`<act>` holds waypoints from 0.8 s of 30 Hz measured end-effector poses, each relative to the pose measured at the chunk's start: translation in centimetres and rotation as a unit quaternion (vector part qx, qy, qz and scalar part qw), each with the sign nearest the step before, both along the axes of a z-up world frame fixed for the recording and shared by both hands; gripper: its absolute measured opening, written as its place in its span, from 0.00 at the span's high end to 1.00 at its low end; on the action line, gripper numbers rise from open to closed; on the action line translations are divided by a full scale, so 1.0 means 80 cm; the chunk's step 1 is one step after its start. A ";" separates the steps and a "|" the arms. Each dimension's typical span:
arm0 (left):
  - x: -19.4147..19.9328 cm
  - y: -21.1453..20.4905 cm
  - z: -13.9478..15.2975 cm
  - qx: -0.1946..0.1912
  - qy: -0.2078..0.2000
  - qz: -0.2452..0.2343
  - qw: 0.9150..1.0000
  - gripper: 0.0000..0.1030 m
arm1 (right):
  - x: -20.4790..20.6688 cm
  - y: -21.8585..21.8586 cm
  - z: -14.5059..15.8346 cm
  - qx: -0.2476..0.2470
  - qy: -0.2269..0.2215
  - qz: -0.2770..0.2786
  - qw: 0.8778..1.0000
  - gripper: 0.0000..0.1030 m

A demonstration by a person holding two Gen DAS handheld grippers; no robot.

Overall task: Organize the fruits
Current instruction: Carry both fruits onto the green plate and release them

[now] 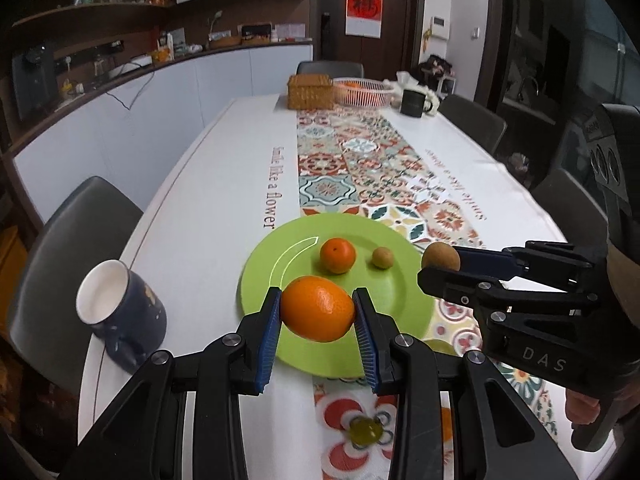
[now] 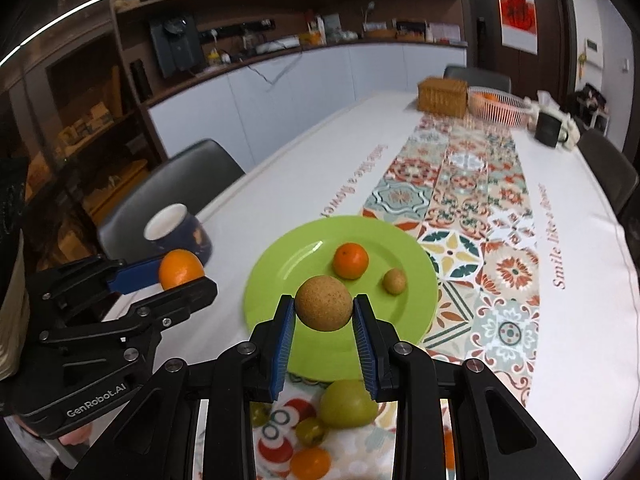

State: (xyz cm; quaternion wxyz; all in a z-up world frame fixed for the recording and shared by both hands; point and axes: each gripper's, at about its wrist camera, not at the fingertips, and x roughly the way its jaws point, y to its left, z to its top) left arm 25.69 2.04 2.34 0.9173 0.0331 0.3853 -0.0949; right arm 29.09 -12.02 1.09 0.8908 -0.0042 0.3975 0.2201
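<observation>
Two fruits in the air at once: left gripper [image 1: 316, 309] clamped on a big orange [image 1: 318, 308] at lower centre of its view, right gripper [image 2: 324, 309] clamped on a tan round fruit [image 2: 324, 303], both over the green plate [image 1: 384, 312]. Plate already holds a small orange [image 1: 337, 255] and small tan fruit [image 1: 382, 257]. Best lower each onto bare plate, clear of those two, release gently so nothing rolls. More fruit [image 2: 347, 403] waits at bottom of frame.

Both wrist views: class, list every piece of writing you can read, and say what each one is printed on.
"Smile like a flower": tablecloth, along both long edges.
"DAS": right gripper body.
"GenRobot.AI": left gripper body.
Red wall poster: a character, too blurred to read.
Counter packages: too small.
</observation>
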 end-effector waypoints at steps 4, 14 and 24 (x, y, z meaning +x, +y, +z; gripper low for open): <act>0.028 0.002 -0.019 -0.010 0.030 -0.003 0.999 0.66 | 0.027 0.002 -0.022 -0.010 0.031 -0.001 0.999 0.70; 0.073 0.002 -0.075 -0.008 0.096 -0.003 0.995 0.66 | 0.059 0.012 -0.065 -0.033 0.082 0.001 0.996 0.70; 0.074 -0.001 -0.085 0.006 0.117 -0.001 0.993 0.57 | 0.061 0.012 -0.079 -0.046 0.090 -0.005 0.995 0.65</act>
